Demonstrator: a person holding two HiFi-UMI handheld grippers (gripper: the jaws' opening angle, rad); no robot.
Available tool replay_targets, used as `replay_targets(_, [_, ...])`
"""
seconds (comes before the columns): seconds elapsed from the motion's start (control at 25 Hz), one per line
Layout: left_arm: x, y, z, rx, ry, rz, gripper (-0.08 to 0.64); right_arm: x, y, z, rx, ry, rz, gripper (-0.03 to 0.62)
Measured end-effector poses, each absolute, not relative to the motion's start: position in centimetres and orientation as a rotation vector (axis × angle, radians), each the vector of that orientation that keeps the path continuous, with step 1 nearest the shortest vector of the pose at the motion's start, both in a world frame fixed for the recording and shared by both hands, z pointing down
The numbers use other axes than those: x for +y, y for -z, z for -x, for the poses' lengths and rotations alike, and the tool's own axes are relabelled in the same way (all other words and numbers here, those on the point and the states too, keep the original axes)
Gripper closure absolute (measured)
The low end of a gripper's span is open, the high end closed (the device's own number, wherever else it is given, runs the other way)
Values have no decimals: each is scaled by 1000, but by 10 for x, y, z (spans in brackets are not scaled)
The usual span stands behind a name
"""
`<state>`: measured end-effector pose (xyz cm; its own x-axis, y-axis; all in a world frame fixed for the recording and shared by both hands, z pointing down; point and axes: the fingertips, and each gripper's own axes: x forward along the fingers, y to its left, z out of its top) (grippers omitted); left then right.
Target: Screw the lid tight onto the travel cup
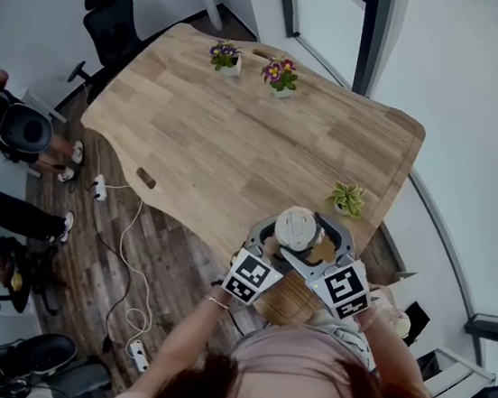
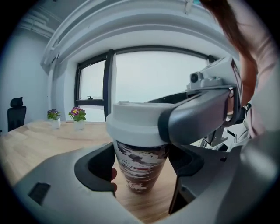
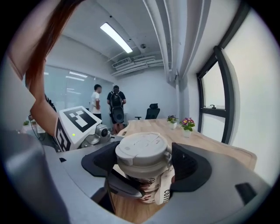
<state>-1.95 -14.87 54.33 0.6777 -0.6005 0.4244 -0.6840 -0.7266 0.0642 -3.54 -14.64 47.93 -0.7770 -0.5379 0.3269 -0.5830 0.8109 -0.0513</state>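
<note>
The travel cup, brown-patterned with a white lid, stands near the front edge of the wooden table. Both grippers meet at it. My left gripper is shut on the cup's body below the lid, a jaw on each side. My right gripper is shut on the lid from the opposite side. In the left gripper view, one finger of the right gripper crosses the lid's right side. One left finger shows against the cup body under the lid.
Two flower pots stand at the table's far end, a small green plant near the right edge, a dark small object at the left edge. Cables and a power strip lie on the floor. People stand beyond the table.
</note>
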Motion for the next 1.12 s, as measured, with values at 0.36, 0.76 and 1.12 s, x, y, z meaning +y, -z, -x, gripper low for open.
replay_targets(0.36, [-139, -545, 20, -720, -669, -2784, 195, -134, -481, 38, -2692, -231, -403, 213])
replay_targets(0.76, [-148, -543, 20, -1081, -534, -2667, 195, -142, -483, 34, -2708, -221, -788, 213])
replay_targets(1.12, [-140, -546, 21, -798, -642, -2757, 195, -138, -483, 31, -2717, -328, -464, 213])
